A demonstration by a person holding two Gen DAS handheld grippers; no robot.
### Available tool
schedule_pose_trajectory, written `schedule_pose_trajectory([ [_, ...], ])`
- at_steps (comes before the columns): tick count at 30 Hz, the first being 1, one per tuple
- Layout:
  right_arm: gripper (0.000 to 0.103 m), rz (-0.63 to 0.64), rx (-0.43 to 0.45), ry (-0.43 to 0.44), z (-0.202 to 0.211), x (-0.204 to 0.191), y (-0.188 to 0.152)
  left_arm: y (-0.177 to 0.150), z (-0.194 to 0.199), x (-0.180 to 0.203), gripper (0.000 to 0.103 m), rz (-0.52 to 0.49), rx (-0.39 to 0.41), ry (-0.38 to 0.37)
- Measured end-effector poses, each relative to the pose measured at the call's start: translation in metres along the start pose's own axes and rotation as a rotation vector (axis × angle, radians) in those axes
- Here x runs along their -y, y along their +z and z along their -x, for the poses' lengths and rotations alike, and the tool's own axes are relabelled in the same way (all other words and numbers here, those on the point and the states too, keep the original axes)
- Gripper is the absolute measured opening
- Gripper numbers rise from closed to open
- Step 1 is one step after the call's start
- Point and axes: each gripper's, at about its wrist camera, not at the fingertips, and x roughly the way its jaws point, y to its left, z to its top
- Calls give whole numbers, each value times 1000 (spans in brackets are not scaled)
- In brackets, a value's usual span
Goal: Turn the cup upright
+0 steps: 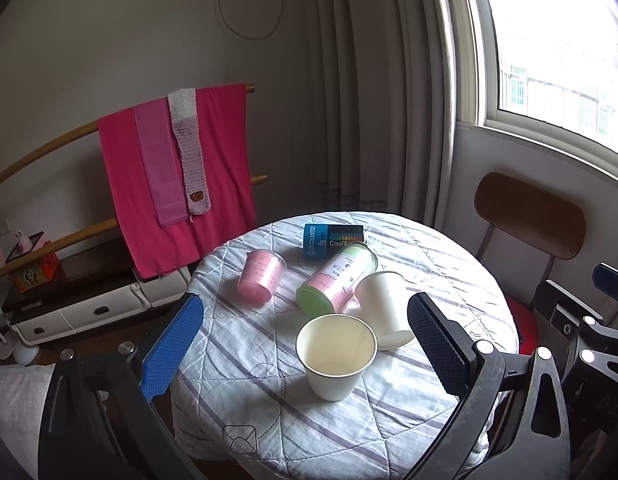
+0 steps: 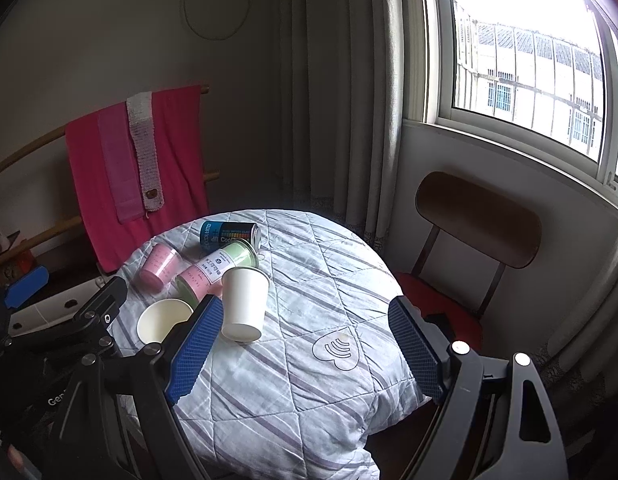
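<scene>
An upright white paper cup (image 1: 336, 356) stands on the round table (image 1: 269, 412), mouth up; it also shows in the right wrist view (image 2: 163, 320). A second white cup (image 1: 385, 308) stands upside down behind it, wide rim on the cloth, and shows in the right wrist view (image 2: 244, 304). My left gripper (image 1: 305, 356) is open and empty, its fingers either side of the upright cup and above the near table edge. My right gripper (image 2: 305, 356) is open and empty, to the right of the inverted cup.
A pink cup (image 1: 261, 276), a pink-green canister (image 1: 337, 282) and a blue can (image 1: 333, 240) lie on their sides at the back of the table. A wooden chair (image 2: 477, 216) stands right. A rack with pink towels (image 1: 173, 184) stands left.
</scene>
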Motion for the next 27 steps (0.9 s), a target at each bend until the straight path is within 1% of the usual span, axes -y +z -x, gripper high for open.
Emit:
schedule_pose_trajectory([
  [9, 86, -2, -9, -16, -4, 3, 0, 0, -2, 0, 103, -12, -11, 2],
  [14, 86, 4, -18, -19, -5, 1, 0, -1, -3, 0, 103, -7, -27, -13],
  [17, 86, 9, -8, -13, -3, 0, -1, -1, 1, -1, 103, -2, 8, -20],
  [20, 86, 1, 28, 2, 0, 0, -3, -3, 6, -2, 103, 2, 73, -2],
  [25, 86, -40, 123, 20, 4, 2, -10, -7, 9, -6, 103, 19, 128, -27],
  [27, 86, -60, 175, 27, 5, 3, -15, -9, 11, -6, 103, 12, 155, -23],
])
